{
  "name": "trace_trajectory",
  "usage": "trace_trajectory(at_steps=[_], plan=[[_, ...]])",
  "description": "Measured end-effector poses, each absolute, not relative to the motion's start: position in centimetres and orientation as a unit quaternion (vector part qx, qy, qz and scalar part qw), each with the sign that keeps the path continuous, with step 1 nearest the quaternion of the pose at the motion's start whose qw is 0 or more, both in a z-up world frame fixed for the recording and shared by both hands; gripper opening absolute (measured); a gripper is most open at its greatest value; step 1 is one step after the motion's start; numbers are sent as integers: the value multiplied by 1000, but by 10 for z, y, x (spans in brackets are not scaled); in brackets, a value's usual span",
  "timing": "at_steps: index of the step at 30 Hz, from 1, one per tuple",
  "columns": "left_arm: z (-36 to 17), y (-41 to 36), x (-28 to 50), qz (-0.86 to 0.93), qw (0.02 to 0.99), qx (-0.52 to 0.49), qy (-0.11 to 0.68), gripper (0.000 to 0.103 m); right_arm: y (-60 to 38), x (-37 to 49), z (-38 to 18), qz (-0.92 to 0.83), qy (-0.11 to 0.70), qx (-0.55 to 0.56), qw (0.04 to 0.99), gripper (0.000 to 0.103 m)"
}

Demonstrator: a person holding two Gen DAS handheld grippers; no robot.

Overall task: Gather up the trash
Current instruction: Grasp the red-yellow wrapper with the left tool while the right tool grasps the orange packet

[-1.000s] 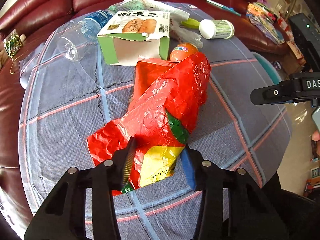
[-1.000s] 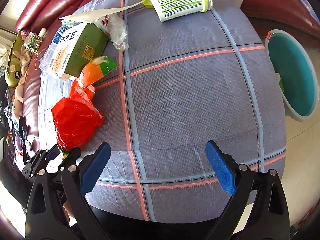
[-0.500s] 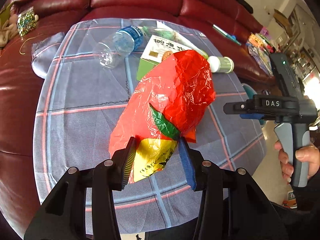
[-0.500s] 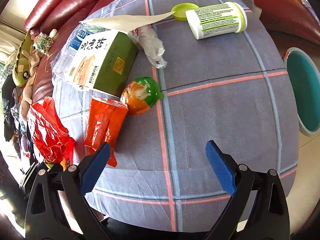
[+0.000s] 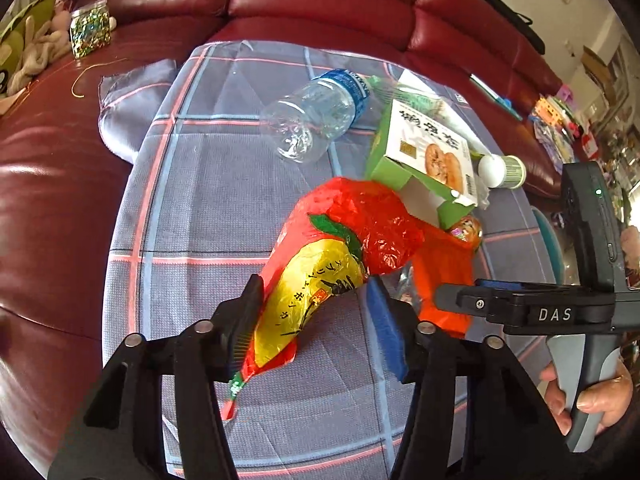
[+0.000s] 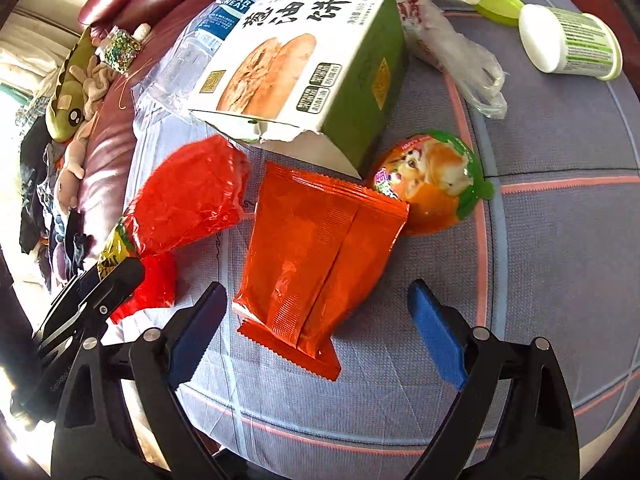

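**Red bag in left jaws, orange packet lined up for the right**

The red bag [image 5: 352,224] hangs crumpled between the left gripper [image 5: 316,320] jaws, lifted off the worktop [image 5: 208,184] near its front edge. The jaws are opening at this moment; the outer one touches the yellow printed panel, the blue-padded one looks just clear, so the hold looks loose. Judgement: ease the squeeze no further, or the slick film may slip out.

The right gripper [image 6: 316,320] hovers over the orange packet [image 6: 320,248], which lies flat just beside the bag. Its jaws are wide, closing, and hold nothing; the packet's near end sits between them, untouched. Best bet: come down on the crimped bottom seam, pinch across the narrow width, and avoid snagging the cloth beneath.

Materials:
- Bag: thin crinkly plastic, glossy, no fixed shape.
- Packet: foil-like pouch, flat, ridged seams, centre fold.
- Round orange-green capsule [image 6: 432,184]: hard and shiny, touching the packet's far corner; may roll.
- Cardboard box [image 6: 304,64]: torn open flap, rigid, just behind the packet.
- Clear bottle [image 5: 320,112]: lying on its side, ribbed.
- White tub [image 6: 572,44]: tipped over, green lid beside it.
- Clear wrapper [image 6: 472,68]: limp film.
- Worktop: woven checked cloth, ringed by a red leather sofa [image 5: 320,4].
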State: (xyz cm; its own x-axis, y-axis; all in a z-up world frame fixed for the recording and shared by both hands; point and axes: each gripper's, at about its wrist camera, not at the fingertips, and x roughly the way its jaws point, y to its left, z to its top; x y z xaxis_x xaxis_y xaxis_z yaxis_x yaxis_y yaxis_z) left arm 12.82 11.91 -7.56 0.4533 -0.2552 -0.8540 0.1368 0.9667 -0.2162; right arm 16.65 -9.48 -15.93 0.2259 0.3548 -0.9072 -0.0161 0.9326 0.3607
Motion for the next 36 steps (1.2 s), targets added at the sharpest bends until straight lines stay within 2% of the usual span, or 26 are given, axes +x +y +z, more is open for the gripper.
trace_trajectory(at_steps=[2,5,7,9,10,12,19,24,30,36], plan=[[-85,123,135,-107,847,-55,518,56,-87,169,-159,124,605,128,776,70],[-92,124,140,-101,843,-50,525,56,-78,170,-159,133,605,109,778,54],[-93,121,141,-102,845,-37,524,55,-74,169,-160,142,607,100,775,36],[-93,118,139,-93,846,-23,524,36,-72,165,-159,151,604,96,776,26],[-92,117,137,-92,847,-24,523,32,-72,163,-159,159,605,101,773,25],[-88,118,133,-82,849,-25,521,4,-75,158,-154,166,602,97,775,24],[-68,122,118,-68,857,-45,509,3,-108,147,-121,173,578,117,789,23],[-29,104,105,-82,873,-47,479,3,-150,134,-91,166,546,138,809,23],[10,45,103,-135,883,-28,448,3,-226,123,-64,123,507,169,836,23],[22,-39,111,-203,872,-5,445,4,-308,110,-48,67,477,198,854,24]])
